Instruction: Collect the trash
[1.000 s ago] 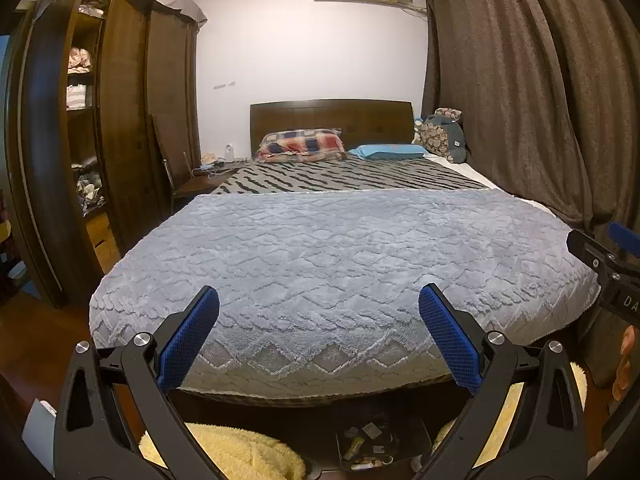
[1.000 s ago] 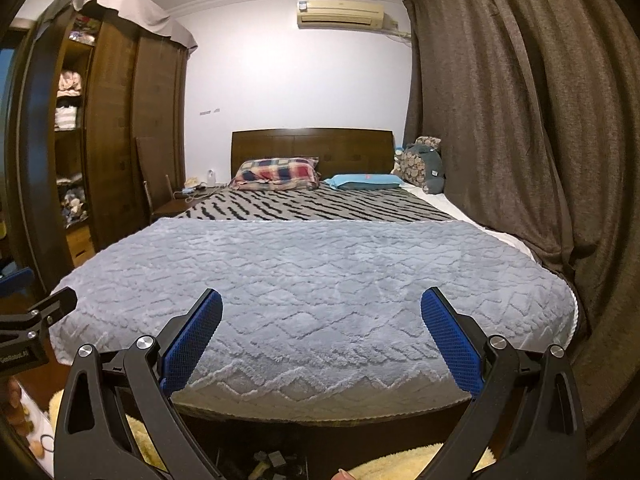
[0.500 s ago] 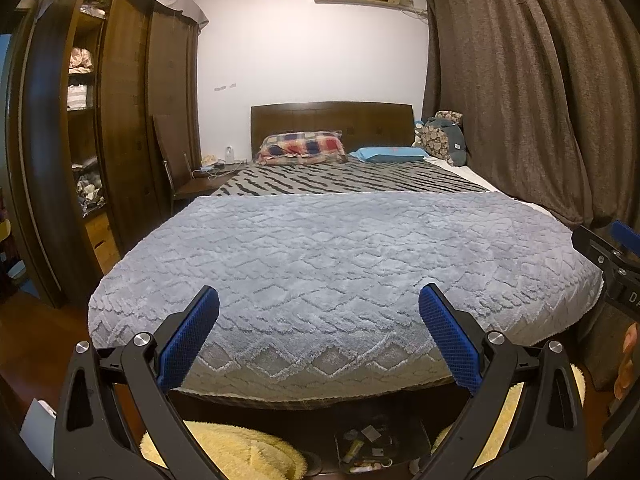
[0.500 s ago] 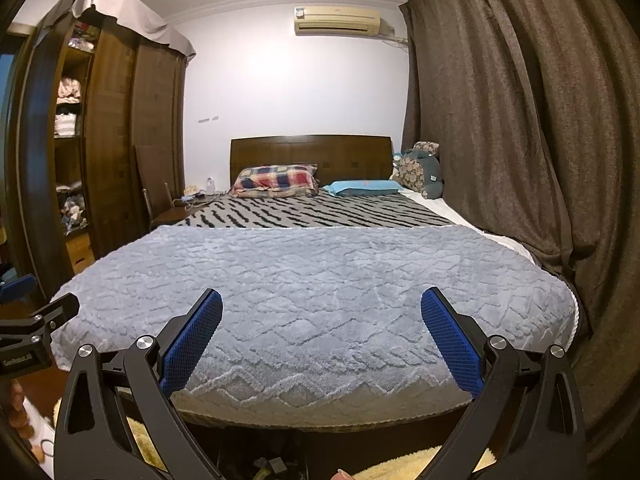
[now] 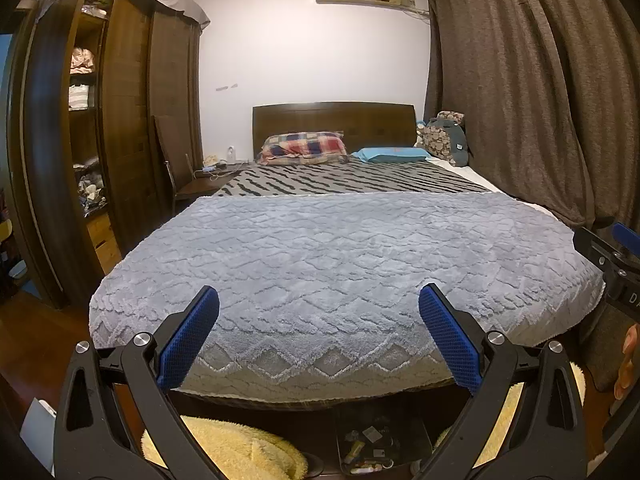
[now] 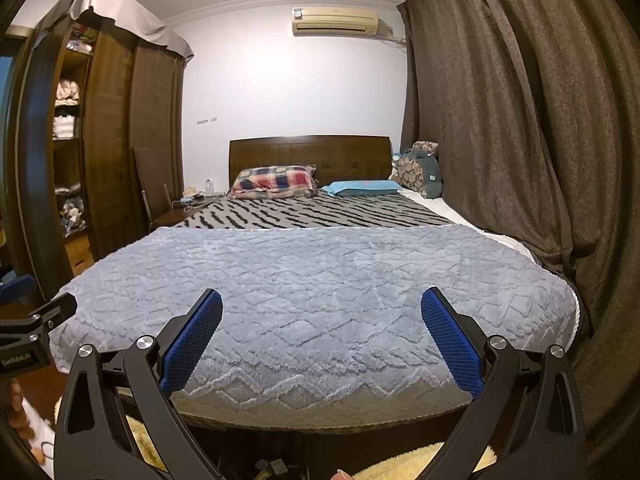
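My left gripper (image 5: 319, 304) is open and empty, held in front of the foot of a bed with a grey blanket (image 5: 340, 256). My right gripper (image 6: 321, 306) is open and empty too, at the same bed's foot (image 6: 316, 292). A dark bin (image 5: 372, 446) holding small scraps of trash stands on the floor below the bed's end, in the left wrist view; its top edge shows low in the right wrist view (image 6: 276, 468). The right gripper shows at the right edge of the left wrist view (image 5: 616, 264).
A yellow fluffy rug (image 5: 236, 452) lies on the floor by the bin. A dark wardrobe (image 5: 120, 128) stands on the left, brown curtains (image 5: 520, 92) on the right. A chair (image 5: 180, 176) stands by the headboard. Pillows (image 5: 304, 148) lie at the far end.
Both grippers have tilted slightly upward, so the bed sits lower in each view. Both stay open and empty.
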